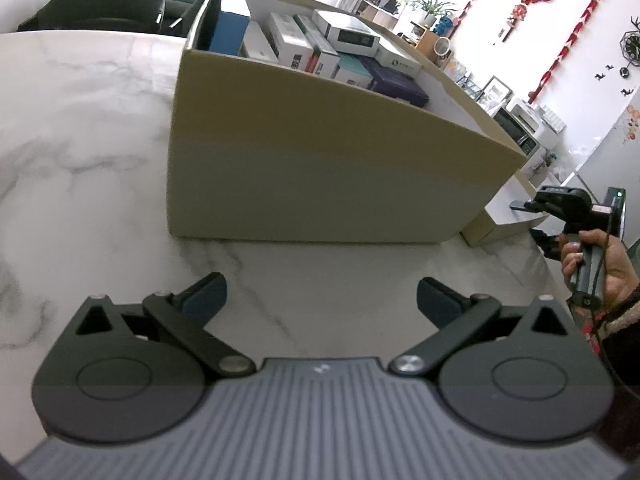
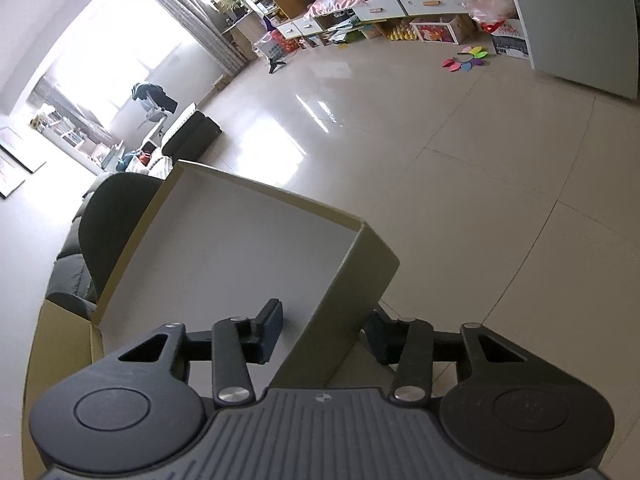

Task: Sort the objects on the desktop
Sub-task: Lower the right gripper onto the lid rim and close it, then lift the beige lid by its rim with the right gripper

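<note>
White marble table (image 1: 80, 128) under me, living room beyond. The cardboard box (image 1: 320, 168) sits mid-table, already packed with small cartons (image 1: 320, 46), so I judge the sorting mostly done and the closing left. My left gripper (image 1: 322, 300) hangs wide and empty just near of the box. My right gripper (image 2: 324, 332) straddles the lid's side wall (image 2: 340, 312) at the right end, pads not yet pressing it.
</note>
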A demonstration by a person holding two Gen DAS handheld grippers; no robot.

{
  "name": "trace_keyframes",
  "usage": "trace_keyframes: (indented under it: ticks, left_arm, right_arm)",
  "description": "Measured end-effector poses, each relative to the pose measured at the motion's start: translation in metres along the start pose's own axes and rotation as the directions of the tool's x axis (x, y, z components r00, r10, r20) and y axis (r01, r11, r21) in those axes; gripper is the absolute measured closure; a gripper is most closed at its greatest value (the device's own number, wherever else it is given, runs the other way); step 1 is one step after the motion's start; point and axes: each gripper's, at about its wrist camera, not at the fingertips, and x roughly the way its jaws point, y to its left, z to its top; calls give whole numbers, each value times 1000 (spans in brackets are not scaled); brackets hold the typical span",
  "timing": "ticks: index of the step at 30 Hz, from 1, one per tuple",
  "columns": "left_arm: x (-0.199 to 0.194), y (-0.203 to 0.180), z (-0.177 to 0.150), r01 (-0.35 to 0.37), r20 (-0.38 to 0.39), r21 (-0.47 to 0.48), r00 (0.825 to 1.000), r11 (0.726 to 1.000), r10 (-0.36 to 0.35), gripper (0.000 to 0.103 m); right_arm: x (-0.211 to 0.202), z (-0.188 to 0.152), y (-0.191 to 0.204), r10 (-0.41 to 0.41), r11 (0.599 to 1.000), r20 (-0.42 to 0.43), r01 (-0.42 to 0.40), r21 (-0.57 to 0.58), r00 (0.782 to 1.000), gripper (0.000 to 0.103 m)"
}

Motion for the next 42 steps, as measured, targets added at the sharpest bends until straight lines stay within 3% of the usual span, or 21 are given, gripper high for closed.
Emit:
trace_keyframes:
  ticks: [5,19,42]
  left_arm:
    - [-3,1,-1,2,4,-5,1000,1000,-2,0]
    - [-18,12,-7,4,33,-28,999,1000,-3,0]
    - [-44,7,-26,66,82,6,994,998,-66,0]
  right_arm:
    - [-5,2,-8,8,1000,5,-8,20,1000,64]
    - [-22,-8,-17,-30,999,17,30,31,999,64]
    - [-75,-37,-62,-54,995,44,50,88,998,64]
